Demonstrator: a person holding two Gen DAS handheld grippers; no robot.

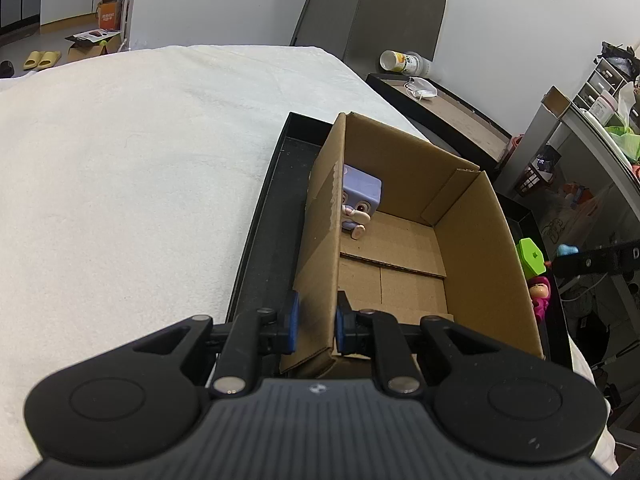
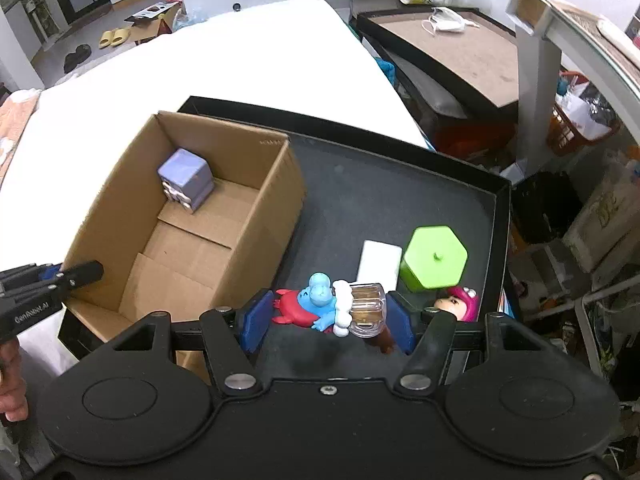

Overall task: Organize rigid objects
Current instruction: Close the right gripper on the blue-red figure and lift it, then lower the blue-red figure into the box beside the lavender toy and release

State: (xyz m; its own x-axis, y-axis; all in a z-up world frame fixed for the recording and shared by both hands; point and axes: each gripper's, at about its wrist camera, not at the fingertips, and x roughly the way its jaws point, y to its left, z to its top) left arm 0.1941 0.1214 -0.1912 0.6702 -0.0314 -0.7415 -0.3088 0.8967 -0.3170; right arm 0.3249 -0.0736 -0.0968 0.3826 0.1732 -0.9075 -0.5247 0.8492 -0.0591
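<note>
Left wrist view: we see the left gripper clamped on the near left wall of the cardboard box, one blue pad outside and one inside. The box stands at the left end of the black tray, which lies at the right edge of the white table. A purple cube toy stands in the far left corner of the box. Past the box's right wall a green hexagon block and a pink-haired doll show in the tray.

Right wrist view: we see the right gripper closed on a toy, a blue and red figure joined to a clear mug-shaped piece, held between the blue pads above the tray's near right part. Below it, on the tray floor, lie a white card, the green hexagon block and the pink-haired doll. The box stands to the left, with the purple cube toy in its far corner. The left gripper grips the near left wall.
</note>
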